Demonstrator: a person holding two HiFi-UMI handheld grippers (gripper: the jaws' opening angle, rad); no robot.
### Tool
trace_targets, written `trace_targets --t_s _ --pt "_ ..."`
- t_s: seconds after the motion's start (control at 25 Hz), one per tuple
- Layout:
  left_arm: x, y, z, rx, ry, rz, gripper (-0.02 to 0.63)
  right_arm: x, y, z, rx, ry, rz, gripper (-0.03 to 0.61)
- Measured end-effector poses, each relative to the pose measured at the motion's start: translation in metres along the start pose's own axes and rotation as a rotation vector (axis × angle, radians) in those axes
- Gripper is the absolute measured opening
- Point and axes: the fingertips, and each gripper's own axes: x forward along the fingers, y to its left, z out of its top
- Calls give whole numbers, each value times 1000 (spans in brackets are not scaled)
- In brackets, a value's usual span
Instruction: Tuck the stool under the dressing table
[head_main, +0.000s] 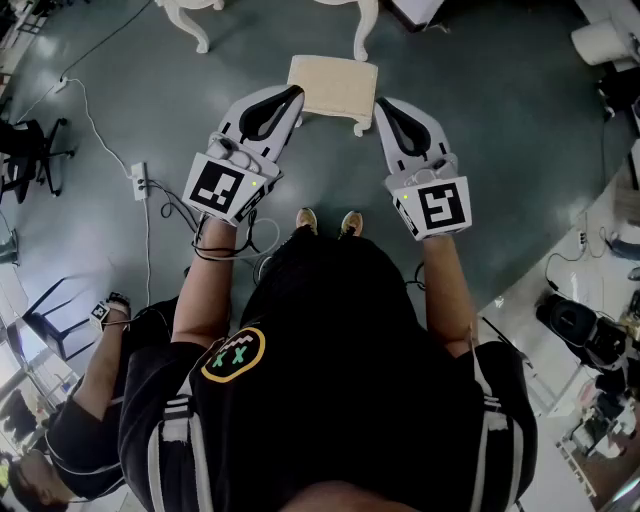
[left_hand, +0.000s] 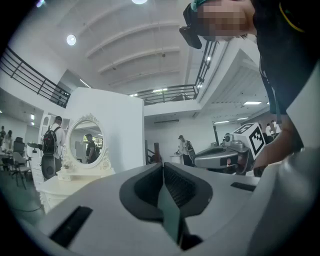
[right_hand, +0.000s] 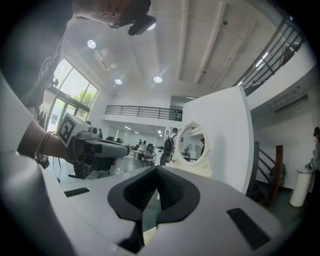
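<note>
Beige, one stool (head_main: 333, 87); left claw (head_main: 294, 97), right claw (head_main: 381, 106)

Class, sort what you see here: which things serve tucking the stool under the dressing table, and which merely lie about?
Job: cream-cushioned white-legged stool; white carved dressing table; left tool; right tool.
Lying about: white power strip; black office chair.

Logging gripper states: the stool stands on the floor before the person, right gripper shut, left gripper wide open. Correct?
No: the left gripper is shut too, jaws together with nothing between them, as the left gripper view shows. The rest stands.
</note>
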Motion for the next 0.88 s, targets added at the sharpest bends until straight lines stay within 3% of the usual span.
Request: trace_targets --t_s 0.76,0.8,0.88 --pt "1 -3 2 -1 -7 -4 26 0 -4 -4 39 0 -8 20" --pt "2 -3 2 -1 -7 -4 26 -1 -5 -4 47 -1 -1 39" --pt "3 -4 4 -1 -6 -3 26 -1 -4 -5 68 0 26 145"
